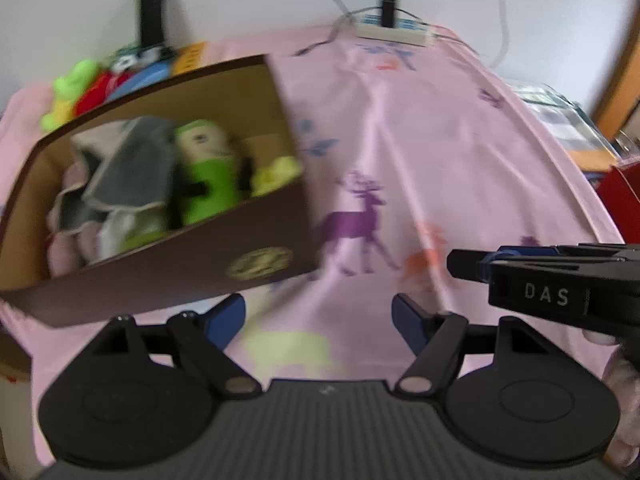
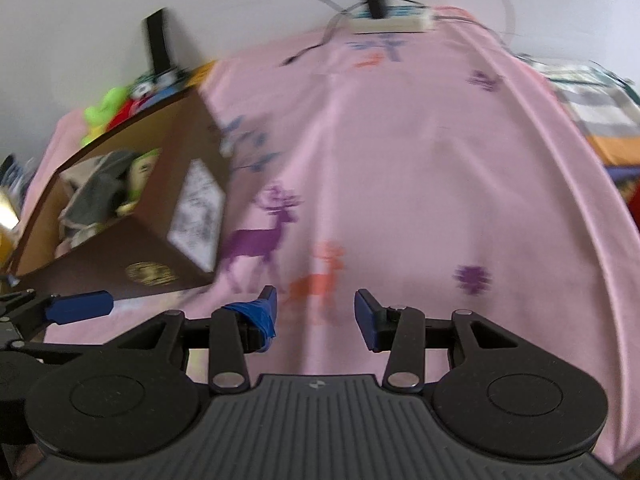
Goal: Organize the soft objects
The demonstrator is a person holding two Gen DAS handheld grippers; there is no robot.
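A brown cardboard box point(image 1: 160, 276) sits on the left of the pink deer-print cloth point(image 1: 400, 152). It holds a green plush doll point(image 1: 208, 172), a grey cloth point(image 1: 132, 168) and other soft items. The box also shows in the right wrist view point(image 2: 132, 256). My left gripper point(image 1: 318, 320) is open and empty, just in front of the box's near right corner. My right gripper point(image 2: 316, 312) is open and empty over the cloth, right of the box. The right gripper shows in the left wrist view point(image 1: 540, 280), and a left fingertip shows in the right wrist view point(image 2: 80, 306).
More soft toys, green point(image 1: 70, 88), red and blue, lie behind the box at the back left. A white power strip point(image 1: 394, 32) with cables sits at the cloth's far edge by the wall. A dark upright object point(image 1: 152, 12) stands at back left. Clutter lies off the right edge.
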